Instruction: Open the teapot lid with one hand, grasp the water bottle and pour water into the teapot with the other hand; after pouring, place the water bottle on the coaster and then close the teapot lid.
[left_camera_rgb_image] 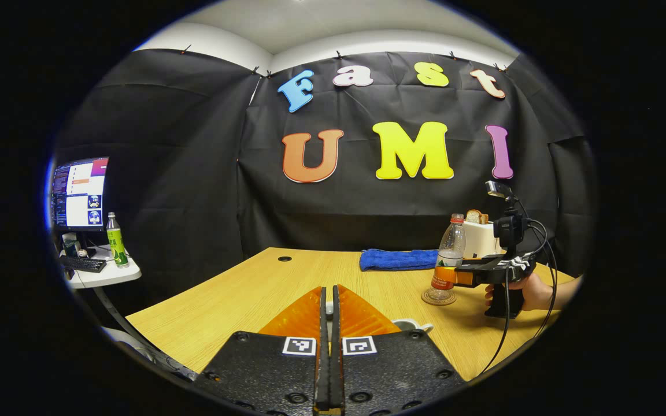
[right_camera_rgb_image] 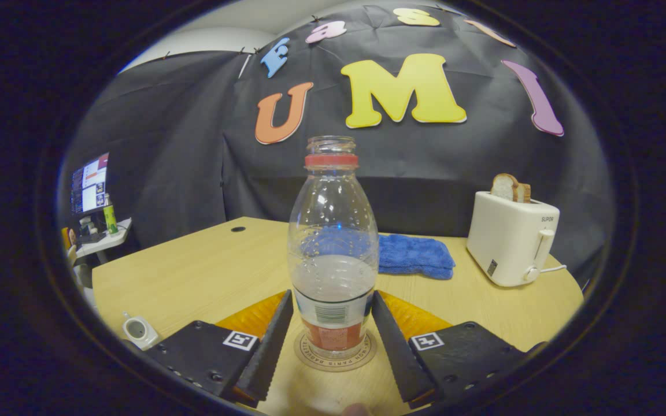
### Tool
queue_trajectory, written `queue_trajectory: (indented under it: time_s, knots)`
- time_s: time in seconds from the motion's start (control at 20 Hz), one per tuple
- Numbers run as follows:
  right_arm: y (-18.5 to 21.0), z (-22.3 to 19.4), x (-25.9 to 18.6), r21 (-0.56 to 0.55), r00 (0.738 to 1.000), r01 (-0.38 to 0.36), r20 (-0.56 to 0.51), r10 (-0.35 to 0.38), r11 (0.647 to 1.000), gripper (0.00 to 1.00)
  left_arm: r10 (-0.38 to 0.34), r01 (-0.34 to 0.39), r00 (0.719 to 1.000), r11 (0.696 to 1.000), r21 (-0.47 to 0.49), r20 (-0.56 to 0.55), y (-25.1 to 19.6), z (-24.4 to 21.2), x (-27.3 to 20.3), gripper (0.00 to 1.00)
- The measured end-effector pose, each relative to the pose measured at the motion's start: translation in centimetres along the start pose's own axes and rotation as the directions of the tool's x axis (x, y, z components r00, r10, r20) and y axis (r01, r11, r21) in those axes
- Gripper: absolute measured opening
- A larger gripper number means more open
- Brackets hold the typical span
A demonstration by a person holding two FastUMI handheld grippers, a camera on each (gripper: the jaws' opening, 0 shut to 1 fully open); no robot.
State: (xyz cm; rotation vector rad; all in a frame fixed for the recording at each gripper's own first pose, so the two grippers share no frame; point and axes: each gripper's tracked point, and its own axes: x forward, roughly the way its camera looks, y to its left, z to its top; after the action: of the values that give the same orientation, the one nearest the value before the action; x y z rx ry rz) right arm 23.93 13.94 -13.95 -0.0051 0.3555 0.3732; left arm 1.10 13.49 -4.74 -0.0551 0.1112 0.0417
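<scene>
water bottle (right_camera_rgb_image: 333, 260): upright on the coaster (right_camera_rgb_image: 336, 353), right part of the table (right_camera_rgb_image: 206, 271)
right gripper (right_camera_rgb_image: 333, 323): fingers spread around the bottle, pressing not clear
left gripper (left_camera_rgb_image: 329, 323): fingers together, something small and pale between the tips

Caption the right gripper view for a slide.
Open tongs flank the uncapped bottle standing on its coaster; towel and toaster behind.

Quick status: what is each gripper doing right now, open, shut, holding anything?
Left gripper: shut, nothing visible between its fingers.
Right gripper: open around the water bottle, which stands on the coaster; fingers beside it, not pressing.
</scene>
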Motion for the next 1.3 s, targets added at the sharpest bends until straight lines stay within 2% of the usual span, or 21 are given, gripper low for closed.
queue_trajectory:
  time_s: [0.1,0.2,0.35,0.6,0.75,0.95,1.05,1.3]
  knots:
    - [-0.2,-0.1,-0.1,-0.007,1.000,0.007,-0.003,-0.007,1.000,0.85,-0.002,0.002,1.000,1.000,0.001,0.001,-0.1,0.1,-0.1,0.03]
    - [-0.3,-0.1,-0.4,-0.006,1.000,0.016,-0.002,-0.016,1.000,0.96,-0.003,0.003,1.000,1.000,0.002,0.003,-0.3,0.2,-0.2,0.03]
    - [-0.4,-0.3,-2.7,-0.011,1.000,0.018,0.001,-0.018,1.000,0.97,-0.007,0.007,1.000,1.000,-0.001,0.019,-0.7,0.6,-0.2,0.03]
    - [-0.2,-1.0,-11.1,-0.012,0.999,0.001,0.052,0.000,1.000,0.97,-0.055,0.056,0.997,0.998,-0.018,0.047,-4.1,-0.1,1.3,0.03]
    - [-1.8,-1.5,-16.1,-0.004,0.994,0.035,0.099,-0.034,0.999,0.95,-0.089,0.091,0.996,0.994,-0.057,0.026,-6.5,-1.7,2.8,0.03]
    - [-5.5,-3.3,-20.4,0.025,0.986,0.126,0.111,-0.128,0.992,0.95,-0.120,0.121,0.993,0.990,-0.075,0.018,-8.6,-2.8,4.5,0.03]
    - [-7.2,-3.9,-22.0,0.033,0.978,0.170,0.119,-0.173,0.985,0.97,-0.129,0.128,0.992,0.989,-0.074,-0.009,-9.2,-4.0,5.3,0.03]
    - [-9.4,-4.6,-23.9,0.038,0.965,0.225,0.130,-0.228,0.974,0.96,-0.117,0.115,0.992,0.993,-0.039,-0.053,-9.5,-6.2,6.2,0.03]
